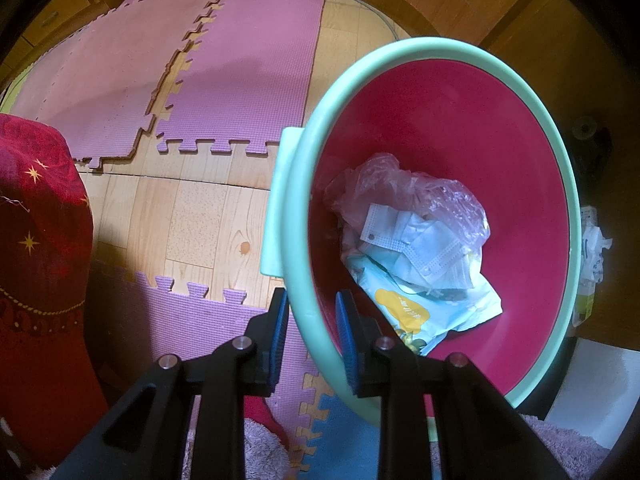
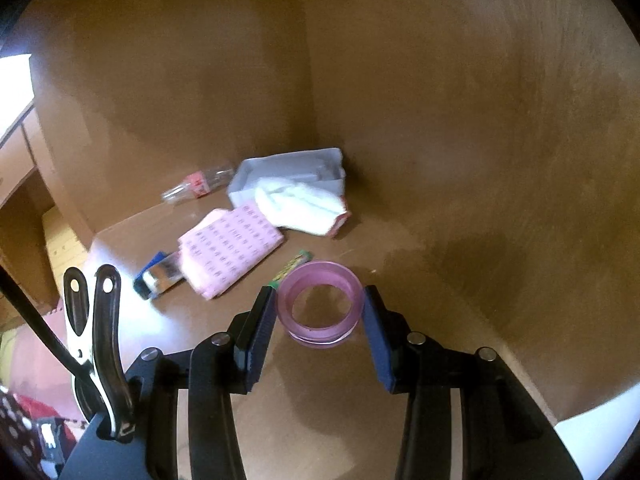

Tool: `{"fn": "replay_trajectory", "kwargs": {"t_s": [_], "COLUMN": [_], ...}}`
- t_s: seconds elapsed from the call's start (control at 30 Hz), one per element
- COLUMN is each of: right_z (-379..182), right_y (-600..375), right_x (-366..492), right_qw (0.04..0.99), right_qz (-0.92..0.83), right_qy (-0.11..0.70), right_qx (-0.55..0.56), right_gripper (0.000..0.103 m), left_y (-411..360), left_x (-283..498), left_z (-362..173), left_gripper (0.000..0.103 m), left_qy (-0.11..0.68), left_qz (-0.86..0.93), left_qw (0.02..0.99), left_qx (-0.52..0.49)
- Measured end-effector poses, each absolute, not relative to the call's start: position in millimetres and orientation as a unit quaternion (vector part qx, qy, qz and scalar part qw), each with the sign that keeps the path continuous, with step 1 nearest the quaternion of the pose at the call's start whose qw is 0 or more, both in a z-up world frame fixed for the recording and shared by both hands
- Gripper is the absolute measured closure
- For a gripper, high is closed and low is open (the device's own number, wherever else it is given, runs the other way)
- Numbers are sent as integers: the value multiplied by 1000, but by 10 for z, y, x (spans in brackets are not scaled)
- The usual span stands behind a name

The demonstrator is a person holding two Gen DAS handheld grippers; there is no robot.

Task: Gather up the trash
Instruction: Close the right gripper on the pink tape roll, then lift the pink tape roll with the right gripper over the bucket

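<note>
Right hand-held gripper [image 2: 320, 312] pinches the translucent pink plastic tape ring [image 2: 320, 305] above the brown table [image 2: 400, 380]; its smooth curved wall could slip free before reaching the mint-rimmed red basin [image 1: 436, 46] the left hand-held gripper [image 1: 312, 340] clamps.

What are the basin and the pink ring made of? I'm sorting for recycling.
The basin looks like smooth moulded plastic: a glossy mint rim and a uniform magenta inside. The pink ring seems to be translucent plastic or wound tape; light passes through its wall, but blur leaves that open.
</note>
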State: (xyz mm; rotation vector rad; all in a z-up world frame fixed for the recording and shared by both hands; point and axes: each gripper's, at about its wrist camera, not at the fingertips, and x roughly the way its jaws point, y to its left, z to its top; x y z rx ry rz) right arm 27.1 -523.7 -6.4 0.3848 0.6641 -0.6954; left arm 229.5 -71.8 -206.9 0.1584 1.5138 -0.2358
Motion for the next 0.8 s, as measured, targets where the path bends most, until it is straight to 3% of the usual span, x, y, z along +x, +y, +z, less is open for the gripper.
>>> {"fn": "replay_trajectory", "kwargs": {"t_s": [0.8], "right_z": [115], "right_y": [-4466], "right_x": [247], "right_qw": [908], "right_qz": [-235], "right_qy": [306], "right_qx": [164], "right_gripper": [59], "left_y": [-709], "left_x": [2292], "left_z": [-2067], "left_gripper": [78], "left_qy": [684], "left_qz": [-107], "left_qw": [718], "left_qx": [71]}}
